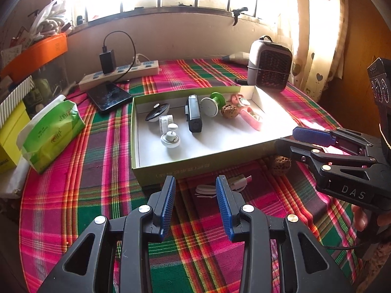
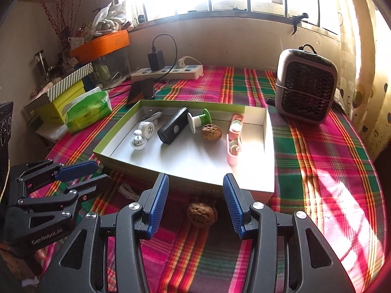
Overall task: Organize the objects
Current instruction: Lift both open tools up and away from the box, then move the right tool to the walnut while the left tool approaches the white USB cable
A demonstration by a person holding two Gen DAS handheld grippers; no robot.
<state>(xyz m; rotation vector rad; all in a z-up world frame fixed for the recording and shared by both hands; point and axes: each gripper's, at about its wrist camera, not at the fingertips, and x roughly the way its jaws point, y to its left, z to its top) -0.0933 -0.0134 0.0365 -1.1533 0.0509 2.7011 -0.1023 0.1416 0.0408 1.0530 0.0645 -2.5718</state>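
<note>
From the left wrist camera, the left gripper (image 1: pixel 195 183) hangs over the plaid tablecloth (image 1: pixel 73 190) with its blue pads parted and nothing between them; just past its tips lies a coiled white cable (image 1: pixel 215 188), close to the near wall of the shallow box (image 1: pixel 171 171). Inside that box sit a black gadget (image 1: pixel 193 113), a green-and-white spool (image 1: pixel 213 102), a walnut (image 1: pixel 229 110) and a pink case (image 1: pixel 249 113). A second walnut (image 1: pixel 281 164) rests on the cloth by the box's near right corner. Over to the right wrist camera: the right gripper (image 2: pixel 195 188) is half-spread and empty, that loose walnut (image 2: pixel 202 213) lying on the cloth below the gap between its pads, untouched. A small heater (image 2: pixel 305 85) stands beyond the box's far right corner.
</note>
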